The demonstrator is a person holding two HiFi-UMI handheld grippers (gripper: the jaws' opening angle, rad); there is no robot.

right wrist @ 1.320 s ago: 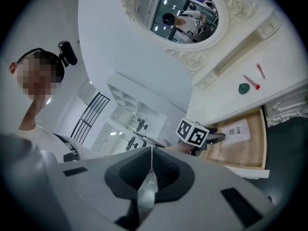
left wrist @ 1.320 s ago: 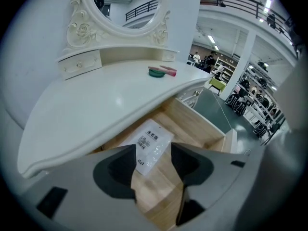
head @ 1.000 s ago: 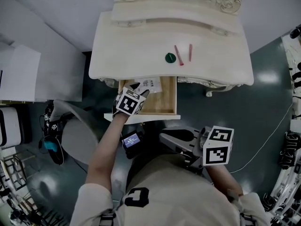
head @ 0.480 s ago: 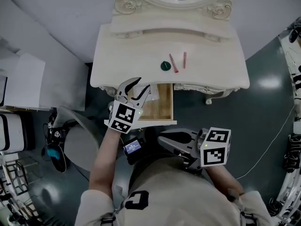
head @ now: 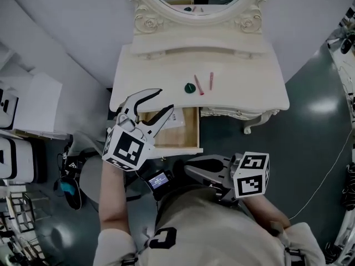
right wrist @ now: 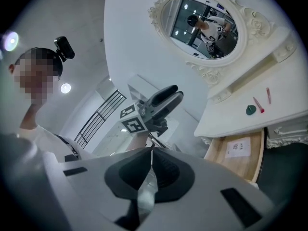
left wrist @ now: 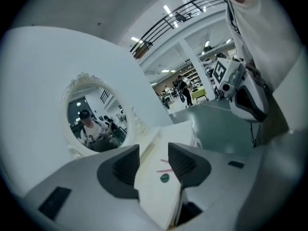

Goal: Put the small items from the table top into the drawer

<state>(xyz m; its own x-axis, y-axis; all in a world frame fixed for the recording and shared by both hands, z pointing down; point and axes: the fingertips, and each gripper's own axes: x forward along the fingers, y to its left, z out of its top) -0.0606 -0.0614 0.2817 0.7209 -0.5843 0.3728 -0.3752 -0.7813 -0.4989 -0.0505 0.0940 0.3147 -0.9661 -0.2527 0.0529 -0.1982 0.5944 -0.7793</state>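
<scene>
In the head view, my left gripper [head: 165, 100] is up by the front left edge of the surface [head: 249, 82], just over the open drawer [head: 188, 134]. Its jaws stand apart and have just been opening. Nothing is in them. The green round thing [head: 189, 87] and the red sticks [head: 198, 85] lie close together on the surface, behind the drawer. My right gripper [head: 189, 168] is low by my body.

In the left gripper view, I see only those small things, far off, between the jaws.

In the right gripper view, the jaws are pressed together and empty.

I think I am reaching for the next small thing. Next I should move the left gripper over the green round thing, go down and close on it.
</scene>
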